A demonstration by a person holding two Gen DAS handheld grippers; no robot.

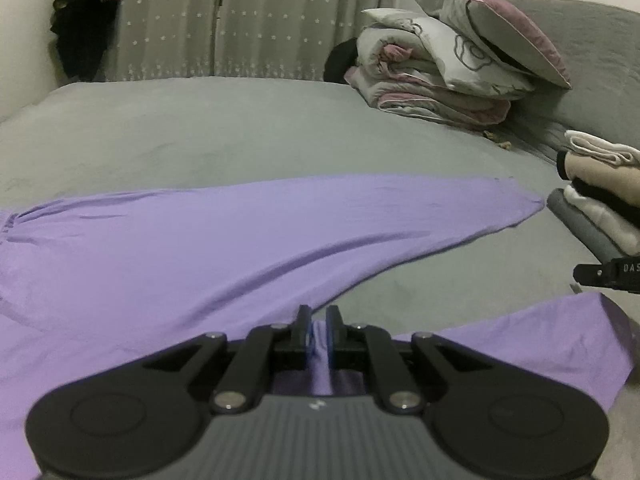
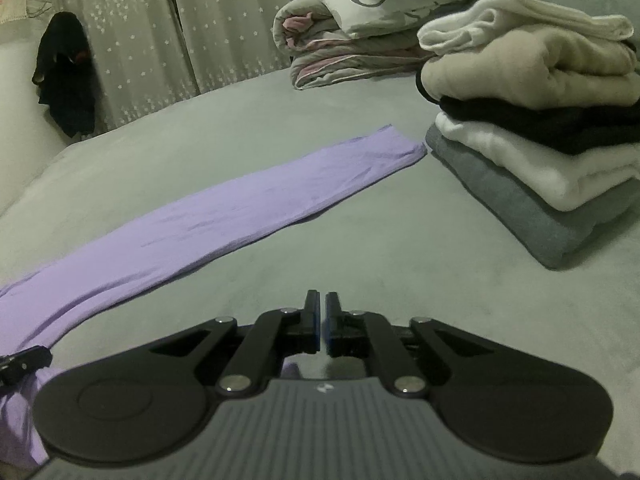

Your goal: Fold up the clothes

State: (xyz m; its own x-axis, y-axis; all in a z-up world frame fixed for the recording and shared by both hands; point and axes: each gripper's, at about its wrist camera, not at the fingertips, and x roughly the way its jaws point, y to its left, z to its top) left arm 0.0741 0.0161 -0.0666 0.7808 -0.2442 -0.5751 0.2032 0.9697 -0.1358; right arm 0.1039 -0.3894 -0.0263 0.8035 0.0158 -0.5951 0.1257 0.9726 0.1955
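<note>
A grey bed [image 1: 240,128] holds a lilac garment [image 1: 168,248]. Left gripper [image 1: 318,330] pinches its fabric; right gripper [image 2: 322,322] is closed, possibly on lilac cloth. Star-patterned curtains [image 1: 240,20] hang behind.

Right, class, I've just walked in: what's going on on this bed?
A person with a handheld gripper in each hand is folding a purple garment spread on a grey bed. The left gripper is pinched on a fold of it; the right gripper is shut, its grasp unclear. A stack of folded clothes sits beside it, bedding behind.
</note>
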